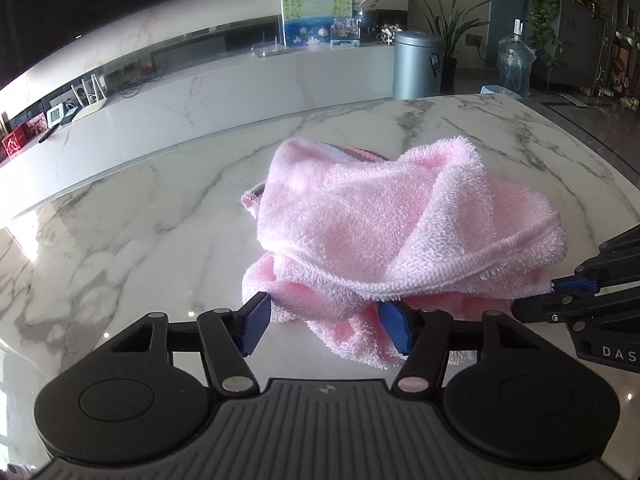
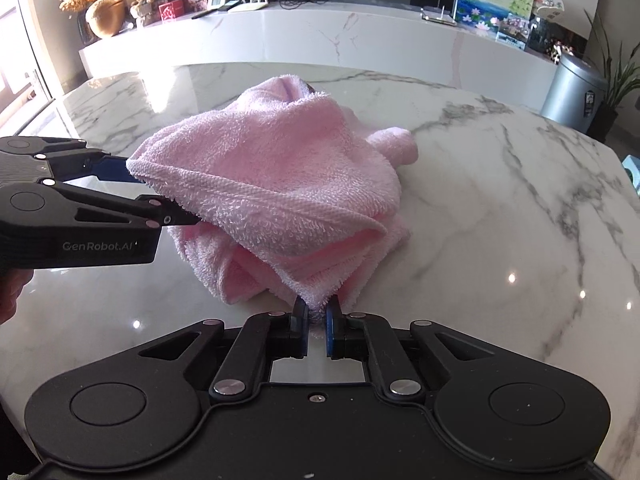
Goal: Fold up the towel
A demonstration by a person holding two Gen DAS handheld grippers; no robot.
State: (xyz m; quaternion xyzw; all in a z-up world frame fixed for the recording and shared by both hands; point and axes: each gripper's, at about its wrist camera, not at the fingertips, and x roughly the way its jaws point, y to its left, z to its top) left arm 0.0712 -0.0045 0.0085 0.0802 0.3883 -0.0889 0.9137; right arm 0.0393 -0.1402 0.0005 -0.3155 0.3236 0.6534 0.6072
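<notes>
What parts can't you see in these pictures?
- Left wrist view: the right gripper fingertips are buried in the pink towel.
- Right wrist view: the left gripper fingertips are covered by a towel fold.
- Both views: the towel's underside is hidden against the marble table.

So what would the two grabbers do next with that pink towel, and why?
Probably the left gripper should close its fingers first. They stand open around a fold of the crumpled pink towel, while the right gripper is already pinched shut on another bit of edge. With both holding, they could lift and pull apart to spread the towel on the marble table before folding.
</notes>
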